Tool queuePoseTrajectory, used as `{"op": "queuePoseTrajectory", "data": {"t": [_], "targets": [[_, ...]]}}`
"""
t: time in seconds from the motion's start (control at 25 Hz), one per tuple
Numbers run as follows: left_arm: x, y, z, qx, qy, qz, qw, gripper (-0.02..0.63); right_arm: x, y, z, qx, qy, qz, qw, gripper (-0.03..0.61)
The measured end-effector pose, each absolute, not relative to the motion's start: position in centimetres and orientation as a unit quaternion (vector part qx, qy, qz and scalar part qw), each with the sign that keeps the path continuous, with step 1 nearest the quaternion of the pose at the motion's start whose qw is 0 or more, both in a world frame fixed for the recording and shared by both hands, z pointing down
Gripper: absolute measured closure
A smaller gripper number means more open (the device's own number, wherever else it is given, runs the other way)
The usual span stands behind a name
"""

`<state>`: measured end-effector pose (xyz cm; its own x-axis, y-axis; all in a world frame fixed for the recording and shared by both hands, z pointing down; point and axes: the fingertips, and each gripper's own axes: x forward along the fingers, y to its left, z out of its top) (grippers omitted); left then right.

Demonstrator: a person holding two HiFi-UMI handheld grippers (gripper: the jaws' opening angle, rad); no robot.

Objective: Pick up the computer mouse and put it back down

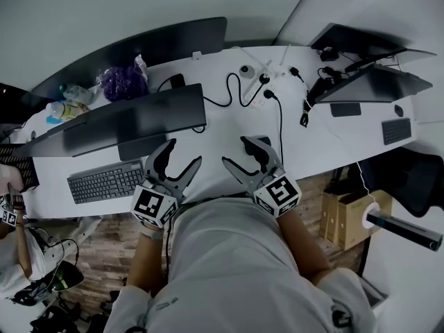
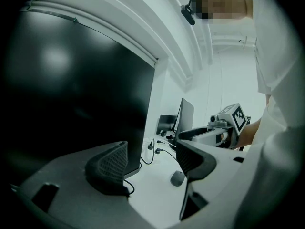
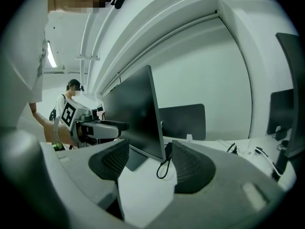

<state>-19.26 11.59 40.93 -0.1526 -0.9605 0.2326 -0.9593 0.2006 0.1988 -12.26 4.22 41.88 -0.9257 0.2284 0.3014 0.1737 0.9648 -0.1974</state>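
Computer mouse (image 2: pixel 177 178): small, rounded, grey plastic body; it lay flat on the desk, untouched. In the left gripper view it sat toward 5 o'clock of centre, beyond the jaws and close under the right-hand one.

Left gripper (image 1: pixel 184 152): grey two-jaw tool with a black-and-white marker cube; its jaws stood wide apart, clamped on no object, and were held above the desk's near edge.

Right gripper (image 1: pixel 236 151): matching grey tool at 3 o'clock of the left one, near it but not touching; its jaws likewise stood apart, with only bare desk top in the gap.

Desk (image 1: pixel 229 123): long white curved table top bearing everything listed.

Monitor (image 1: pixel 132 120): wide, flat black screen, upright, at 11 o'clock of the left gripper.

Keyboard (image 1: pixel 105 181): dark grey, rectangular, flat on the desk at 9 o'clock of the left gripper, in front of the monitor.

Cable (image 1: pixel 236 92): thin black lead looping across the desk at 12 o'clock of the two grippers, between the monitor and a white power strip (image 1: pixel 274 82).

Purple bag (image 1: pixel 123 82): crumpled plastic, behind the monitor at 11 o'clock.
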Motion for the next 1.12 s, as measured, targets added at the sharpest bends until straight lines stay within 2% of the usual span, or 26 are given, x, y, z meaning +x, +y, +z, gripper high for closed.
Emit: {"op": "queuePoseTrajectory", "data": {"t": [1.12], "targets": [[-18.2, 11.0, 42.0, 0.633, -0.755, 0.011, 0.170, 0.313, -10.4, 2.7, 42.2, -0.068, -0.981, 0.078, 0.162, 0.302]]}}
